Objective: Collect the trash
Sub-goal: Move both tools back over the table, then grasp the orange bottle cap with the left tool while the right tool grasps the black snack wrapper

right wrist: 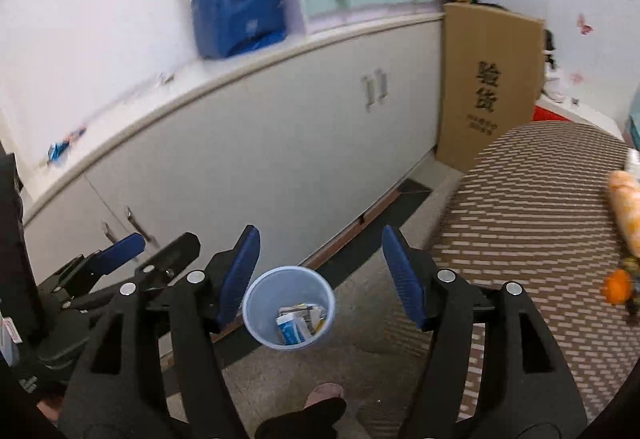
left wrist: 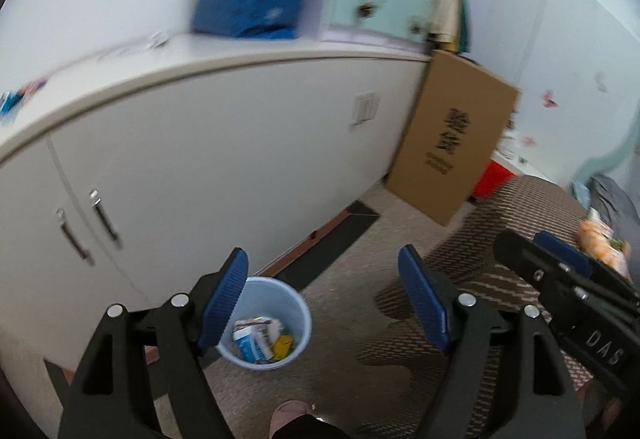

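Observation:
A pale blue bin (left wrist: 276,293) (right wrist: 288,285) stands on the floor by the white cabinet. It holds several crumpled wrappers (left wrist: 260,339) (right wrist: 298,321), blue, white and yellow. My left gripper (left wrist: 322,257) hangs open above the bin with nothing between its blue pads. My right gripper (right wrist: 320,233) is open too, empty, over the same bin. Each gripper shows in the other's view: the right one (left wrist: 560,267) at the right edge, the left one (right wrist: 148,251) at the lower left. An orange packet (right wrist: 626,205) (left wrist: 600,245) lies on the brown patterned surface (right wrist: 540,199).
A long white cabinet (right wrist: 260,159) runs along the wall, with small blue wrappers (right wrist: 60,149) and a blue bag (right wrist: 236,23) on its top. A tall cardboard box (right wrist: 488,87) leans at its far end. A person's slippered foot (right wrist: 324,393) is just below the bin.

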A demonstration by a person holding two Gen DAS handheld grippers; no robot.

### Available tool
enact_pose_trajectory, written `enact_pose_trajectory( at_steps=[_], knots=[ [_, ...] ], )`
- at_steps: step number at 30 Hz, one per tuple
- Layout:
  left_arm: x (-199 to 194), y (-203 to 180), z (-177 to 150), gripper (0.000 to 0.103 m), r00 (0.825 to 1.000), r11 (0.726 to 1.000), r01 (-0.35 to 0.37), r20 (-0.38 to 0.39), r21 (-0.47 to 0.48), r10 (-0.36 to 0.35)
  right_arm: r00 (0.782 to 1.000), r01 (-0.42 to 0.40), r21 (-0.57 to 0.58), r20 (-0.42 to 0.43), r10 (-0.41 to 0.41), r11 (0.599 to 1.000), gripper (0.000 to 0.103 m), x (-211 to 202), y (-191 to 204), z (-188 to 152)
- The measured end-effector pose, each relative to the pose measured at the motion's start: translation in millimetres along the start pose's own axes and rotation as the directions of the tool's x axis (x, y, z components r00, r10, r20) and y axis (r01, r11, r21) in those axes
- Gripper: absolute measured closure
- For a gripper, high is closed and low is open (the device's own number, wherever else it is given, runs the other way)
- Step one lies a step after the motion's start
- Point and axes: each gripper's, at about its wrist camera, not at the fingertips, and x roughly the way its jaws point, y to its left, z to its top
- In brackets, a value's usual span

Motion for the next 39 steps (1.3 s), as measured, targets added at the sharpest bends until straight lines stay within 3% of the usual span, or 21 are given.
enact_pose_trajectory(
  at_steps=[6, 10, 16, 21, 25, 28, 32, 33, 34, 39],
  knots=[
    [-21, -88, -11, 0.027, 0.992, 0.985, 0.127, -0.023, 0.120, -0.125, 0.994, 0.097, 0.045, 0.041, -0.099, 0.994, 0.037, -71, -72, -7],
    [-27, -155, -28, 0.027, 0.979, 0.953, 0.204, -0.066, 0.223, -0.194, 0.976, 0.207, 0.096, 0.044, -0.212, 0.974, 0.037, -107, -130, -25],
    [-19, -248, -58, 0.027, 0.945, 0.862, 0.325, -0.170, 0.390, -0.280, 0.952, 0.298, 0.209, 0.011, -0.307, 0.931, 0.037, -144, -209, -53],
    [-6, -307, -79, 0.027, 0.944, 0.785, 0.329, -0.209, 0.526, -0.255, 0.942, 0.327, 0.261, -0.012, -0.335, 0.909, 0.035, -157, -247, -69],
    [12, -330, -82, 0.027, 0.946, 0.767, 0.321, -0.231, 0.556, -0.229, 0.943, 0.324, 0.289, -0.023, -0.332, 0.901, 0.035, -160, -263, -77],
    [24, -338, -82, 0.036, 0.942, 0.757, 0.327, -0.254, 0.565, -0.218, 0.946, 0.316, 0.298, -0.029, -0.322, 0.901, 0.035, -159, -272, -80],
    [35, -346, -84, 0.057, 0.939, 0.740, 0.333, -0.276, 0.585, -0.205, 0.953, 0.300, 0.299, -0.047, -0.300, 0.906, 0.035, -151, -278, -79],
    [37, -347, -84, 0.073, 0.932, 0.736, 0.352, -0.288, 0.578, -0.219, 0.954, 0.295, 0.298, -0.049, -0.295, 0.908, 0.035, -150, -279, -78],
    [37, -346, -82, 0.076, 0.926, 0.733, 0.370, -0.294, 0.570, -0.238, 0.956, 0.291, 0.297, -0.050, -0.289, 0.909, 0.035, -149, -278, -77],
    [30, -330, -76, 0.076, 0.935, 0.751, 0.351, -0.258, 0.559, -0.245, 0.962, 0.272, 0.268, -0.076, -0.261, 0.924, 0.035, -136, -268, -71]
  ],
)
